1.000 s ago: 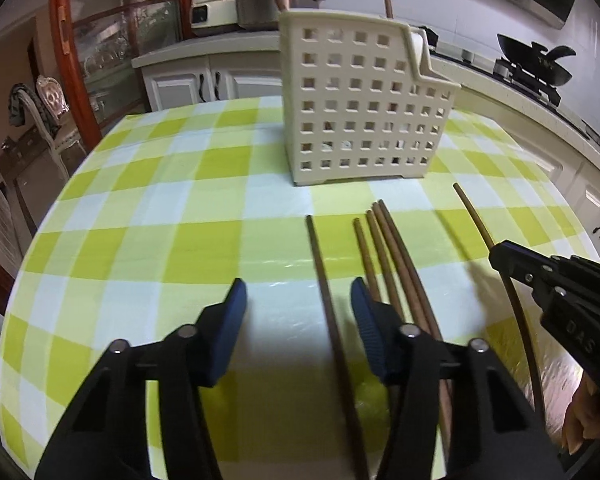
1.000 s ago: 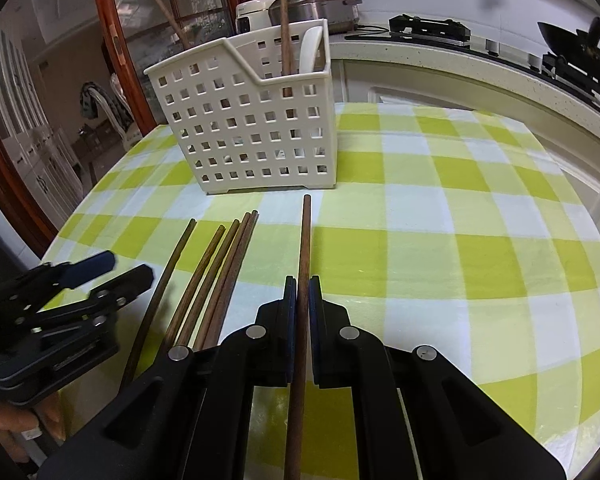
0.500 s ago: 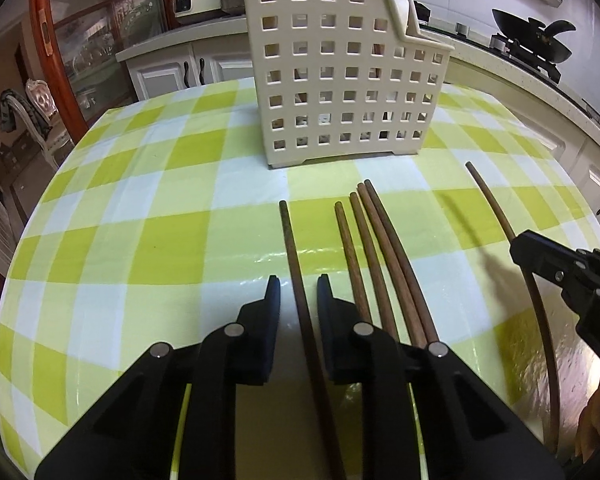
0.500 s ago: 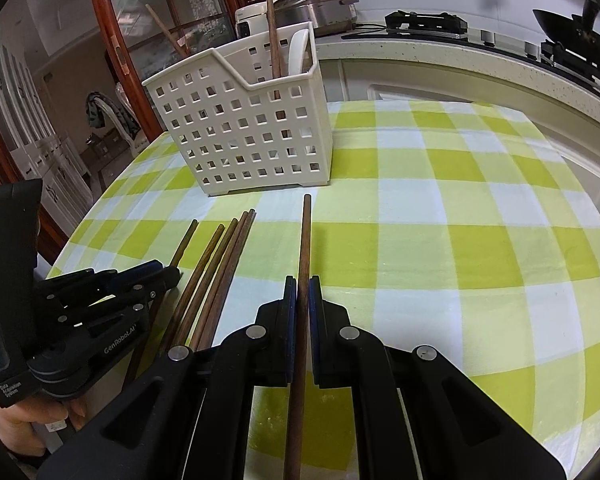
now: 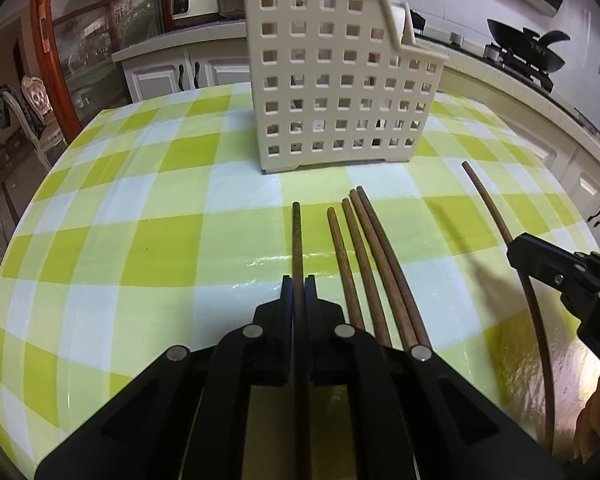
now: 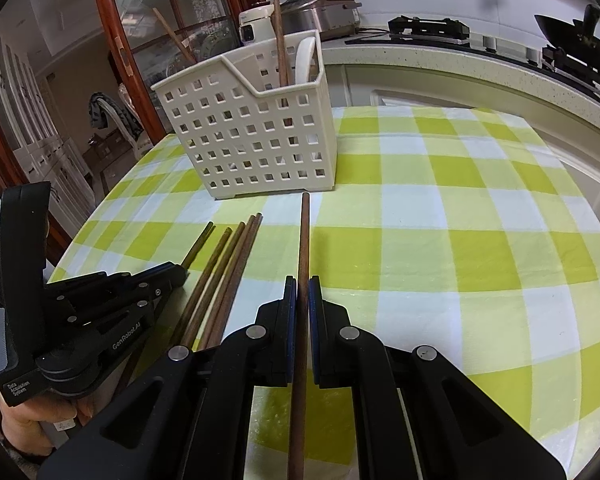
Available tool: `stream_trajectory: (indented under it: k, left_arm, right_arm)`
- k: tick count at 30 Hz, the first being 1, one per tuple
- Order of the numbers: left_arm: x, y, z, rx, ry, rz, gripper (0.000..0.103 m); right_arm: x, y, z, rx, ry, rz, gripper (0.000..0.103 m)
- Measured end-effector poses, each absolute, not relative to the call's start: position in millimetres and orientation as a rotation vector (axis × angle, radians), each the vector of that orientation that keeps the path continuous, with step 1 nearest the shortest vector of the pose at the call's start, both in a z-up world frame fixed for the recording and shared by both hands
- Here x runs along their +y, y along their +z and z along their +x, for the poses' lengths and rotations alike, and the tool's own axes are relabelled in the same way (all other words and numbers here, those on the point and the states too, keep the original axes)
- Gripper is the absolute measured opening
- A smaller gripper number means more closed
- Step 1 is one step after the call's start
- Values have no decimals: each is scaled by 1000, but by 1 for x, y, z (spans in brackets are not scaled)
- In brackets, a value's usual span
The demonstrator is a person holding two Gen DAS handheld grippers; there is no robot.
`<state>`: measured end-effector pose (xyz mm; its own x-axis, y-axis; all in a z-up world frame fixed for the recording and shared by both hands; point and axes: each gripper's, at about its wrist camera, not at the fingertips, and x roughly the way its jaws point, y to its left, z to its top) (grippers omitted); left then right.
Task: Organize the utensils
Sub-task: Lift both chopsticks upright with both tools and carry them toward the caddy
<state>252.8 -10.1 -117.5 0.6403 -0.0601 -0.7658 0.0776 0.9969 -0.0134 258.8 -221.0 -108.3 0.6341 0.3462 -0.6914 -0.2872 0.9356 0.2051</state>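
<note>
Each tongs is clenched on one chopstick: left tongs point(image 5: 299, 286) on the leftmost chopstick point(image 5: 296, 236), right tongs point(image 6: 302, 285) on another chopstick point(image 6: 303, 232). Both sticks point lengthwise toward the basket point(image 5: 336, 80) at upper centre of the desk point(image 5: 100, 220); four loose chopsticks point(image 5: 364, 248) lie between.

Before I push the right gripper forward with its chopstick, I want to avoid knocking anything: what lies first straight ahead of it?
The right gripper is shut on a chopstick whose tip points at the white slotted basket. Going straight on, the tip would probably meet the basket's lower front wall first; only bare checked tablecloth lies between.
</note>
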Motion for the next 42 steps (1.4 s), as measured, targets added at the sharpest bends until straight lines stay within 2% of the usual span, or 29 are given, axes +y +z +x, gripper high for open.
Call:
stream_trajectory:
  k: [18,28,42]
  left_arm:
    - [-1,-36,199,662,-107,-9,6]
    - [3,-18,167,565,-111,-22,6]
    - [9,-3,144,516,-111,-24,6]
  right_arm:
    - [-209,-64,234,695,393,49,6]
    - [-206,-46,219,641,385,21,6]
    - [-199,-25,197,578,389,-10,6]
